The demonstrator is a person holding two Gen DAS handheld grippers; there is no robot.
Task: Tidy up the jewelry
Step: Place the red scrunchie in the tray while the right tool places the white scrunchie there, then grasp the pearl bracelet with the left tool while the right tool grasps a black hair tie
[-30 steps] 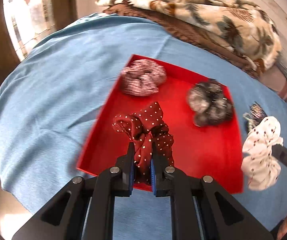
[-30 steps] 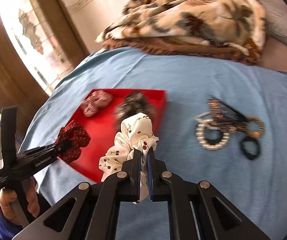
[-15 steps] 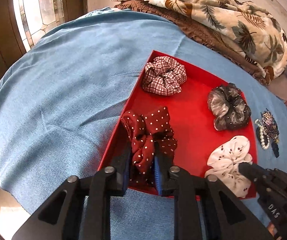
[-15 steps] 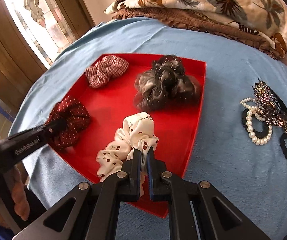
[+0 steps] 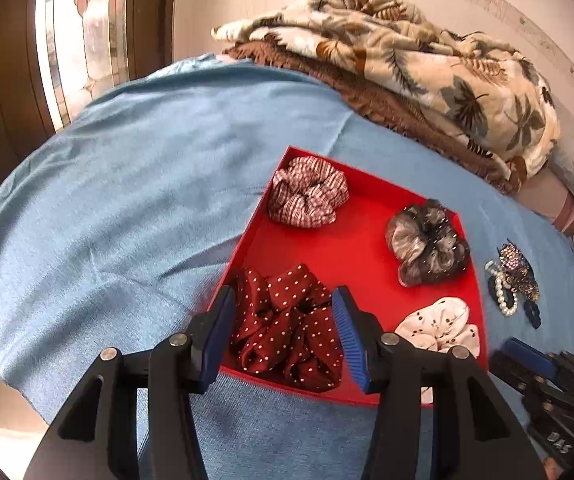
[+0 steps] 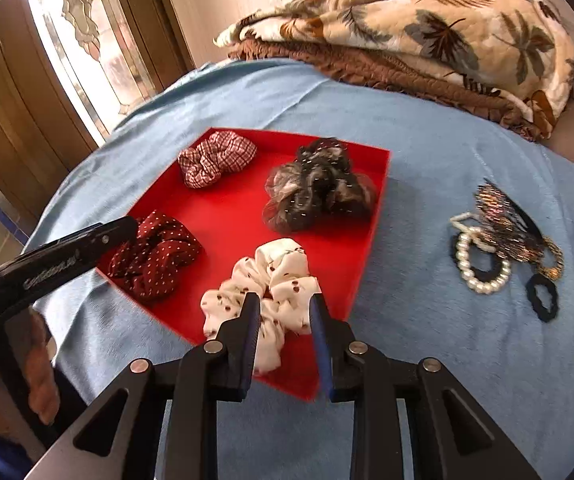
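A red tray (image 5: 351, 240) (image 6: 239, 208) lies on the blue cloth. It holds a checked scrunchie (image 5: 307, 192) (image 6: 217, 156) and a grey-black scrunchie (image 5: 427, 244) (image 6: 319, 184) at the back. At its near left corner lies a dark red dotted scrunchie (image 5: 287, 332) (image 6: 155, 256). My left gripper (image 5: 283, 296) (image 6: 127, 226) straddles it, jaws opening, pads off the fabric. A white cherry-print scrunchie (image 6: 271, 276) (image 5: 439, 328) rests at the tray's near right. Around it my right gripper (image 6: 283, 300) is opening, its pads no longer pinching it.
Right of the tray on the blue cloth (image 6: 427, 152) lie a pearl bracelet (image 6: 475, 276), a beaded hair clip (image 6: 503, 216) and a black hair tie (image 6: 543, 296). A folded leaf-print blanket (image 5: 407, 60) sits at the back. A person's hand (image 6: 35, 364) holds the left gripper.
Both grippers were shut on their scrunchies and have opened. The white scrunchie was carried from beside the tray into it. The dotted one now lies loose in the tray corner.
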